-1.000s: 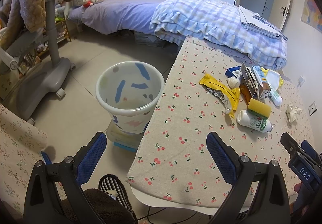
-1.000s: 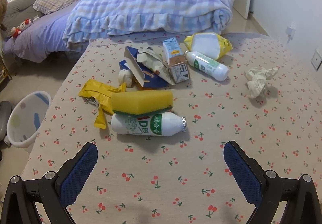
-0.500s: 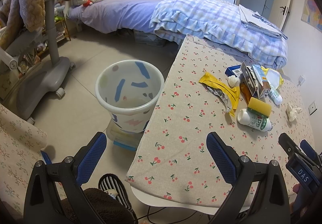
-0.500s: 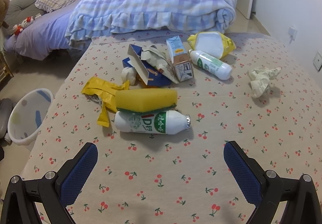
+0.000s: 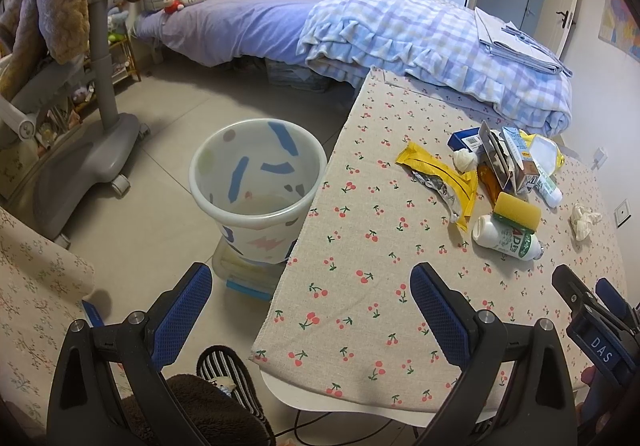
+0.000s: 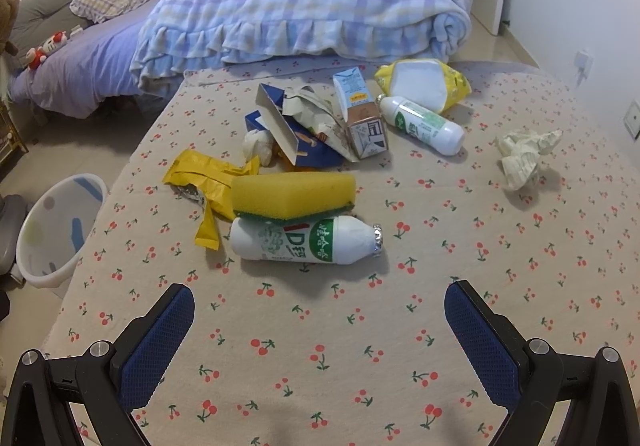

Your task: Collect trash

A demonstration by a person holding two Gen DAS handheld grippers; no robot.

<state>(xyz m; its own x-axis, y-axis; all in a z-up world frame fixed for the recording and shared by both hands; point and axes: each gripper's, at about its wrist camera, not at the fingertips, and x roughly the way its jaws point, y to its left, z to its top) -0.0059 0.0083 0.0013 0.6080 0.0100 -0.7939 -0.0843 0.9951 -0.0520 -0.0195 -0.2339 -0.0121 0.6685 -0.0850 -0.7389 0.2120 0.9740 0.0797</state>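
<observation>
Trash lies on the cherry-print table (image 6: 320, 346): a white bottle with a green label (image 6: 304, 242), a yellow sponge (image 6: 294, 191) leaning on it, a yellow wrapper (image 6: 204, 181), a blue box (image 6: 288, 133), a milk carton (image 6: 360, 113), a second white bottle (image 6: 420, 125), a yellow pouch (image 6: 424, 83) and crumpled paper (image 6: 524, 157). My right gripper (image 6: 320, 322) is open and empty, just short of the near bottle. My left gripper (image 5: 310, 304) is open and empty over the table's left edge, near the white patterned bin (image 5: 256, 181) on the floor.
A bed with a plaid blanket (image 6: 304, 9) stands beyond the table. A grey wheeled stand (image 5: 92, 133) draped with a brown blanket is left of the bin. A slippered foot (image 5: 224, 378) shows below the left gripper. The right gripper also shows in the left wrist view (image 5: 596, 326).
Both grippers have moved slightly forward towards the trash; the near bottle and sponge look closer in the right wrist view. Both stay open. No object has moved.
</observation>
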